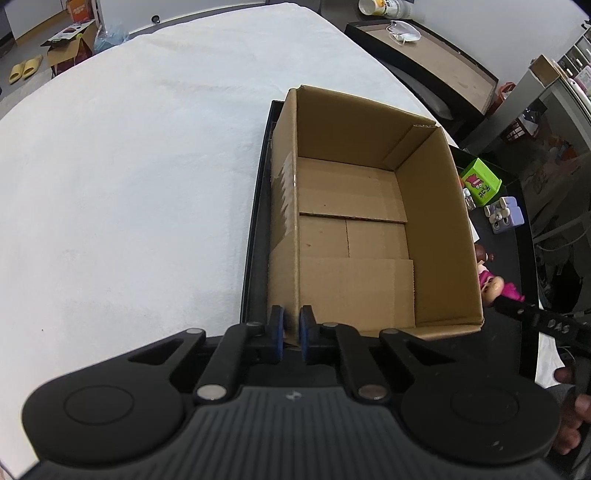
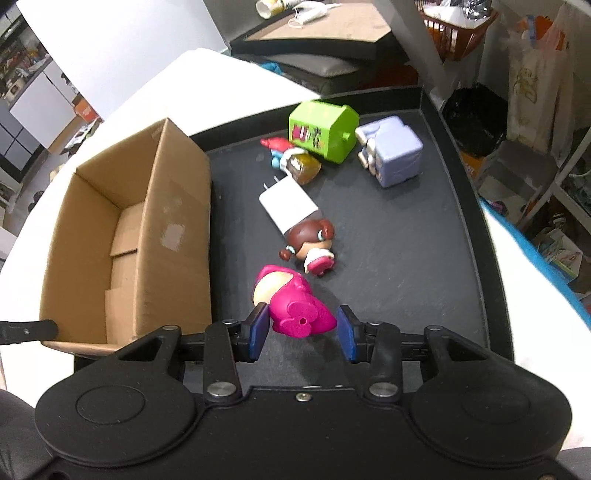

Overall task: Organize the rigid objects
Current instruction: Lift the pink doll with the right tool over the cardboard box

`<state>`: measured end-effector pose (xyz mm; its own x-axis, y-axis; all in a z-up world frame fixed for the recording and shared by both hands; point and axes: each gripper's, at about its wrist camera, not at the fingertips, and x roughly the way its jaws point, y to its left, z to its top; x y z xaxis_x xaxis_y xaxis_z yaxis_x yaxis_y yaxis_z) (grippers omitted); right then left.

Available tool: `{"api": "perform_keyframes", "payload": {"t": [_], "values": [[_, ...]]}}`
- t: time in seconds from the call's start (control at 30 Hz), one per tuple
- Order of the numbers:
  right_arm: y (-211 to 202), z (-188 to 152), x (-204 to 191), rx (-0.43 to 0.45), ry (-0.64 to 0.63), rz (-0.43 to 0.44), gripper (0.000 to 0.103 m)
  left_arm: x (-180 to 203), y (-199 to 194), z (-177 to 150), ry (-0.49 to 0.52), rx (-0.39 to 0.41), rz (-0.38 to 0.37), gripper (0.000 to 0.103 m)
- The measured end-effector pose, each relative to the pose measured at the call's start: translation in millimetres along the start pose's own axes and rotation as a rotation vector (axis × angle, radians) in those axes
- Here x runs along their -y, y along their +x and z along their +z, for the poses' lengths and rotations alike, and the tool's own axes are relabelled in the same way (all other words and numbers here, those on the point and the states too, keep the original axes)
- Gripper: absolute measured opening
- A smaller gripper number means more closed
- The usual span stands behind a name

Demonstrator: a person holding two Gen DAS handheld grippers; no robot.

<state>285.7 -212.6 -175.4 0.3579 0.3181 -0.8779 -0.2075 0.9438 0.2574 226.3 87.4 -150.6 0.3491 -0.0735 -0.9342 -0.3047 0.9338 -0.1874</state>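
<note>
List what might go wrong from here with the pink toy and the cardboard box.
1. The right claw meets the pink toy only at its rounded near end, and the right-hand pad seems barely in contact, so the toy may twist or slip out during a lift.
2. The left claw pinches just one thin wall of the cardboard box; a pull could bend the wall or skid the box across the black tray.
3. The brown-haired doll lies close behind and may get knocked.

white cloth-covered counter ahead-left of the left tongs | yellow slippers on the floor far left | orange basket and hanging plastic bags beyond the right tongs
</note>
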Motion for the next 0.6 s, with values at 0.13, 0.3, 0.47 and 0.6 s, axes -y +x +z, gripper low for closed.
{"api": "perform_keyframes", "payload": {"t": [0.13,0.3,0.47,0.6], "values": [[-13.5,8.6,-1.5,0.025,-0.002,0.013,0.039,-1.4,-0.2,0.1,0.001,-0.002,-0.006,0.008],[-29.2,21.7,-12.8,0.056,-0.027,0.026,0.039,-3.4,-1.5,-1.1,0.005,0.002,-0.021,0.008],[-38.4,34.6,-30.9,0.082,-0.066,0.027,0.039,-6.9,-2.1,-1.7,0.000,0.006,-0.037,0.009],[-42.8,44.8,-47.6,0.102,-0.092,0.029,0.039,-11.1,-1.5,-1.9,-0.007,0.010,-0.049,0.009]]}}
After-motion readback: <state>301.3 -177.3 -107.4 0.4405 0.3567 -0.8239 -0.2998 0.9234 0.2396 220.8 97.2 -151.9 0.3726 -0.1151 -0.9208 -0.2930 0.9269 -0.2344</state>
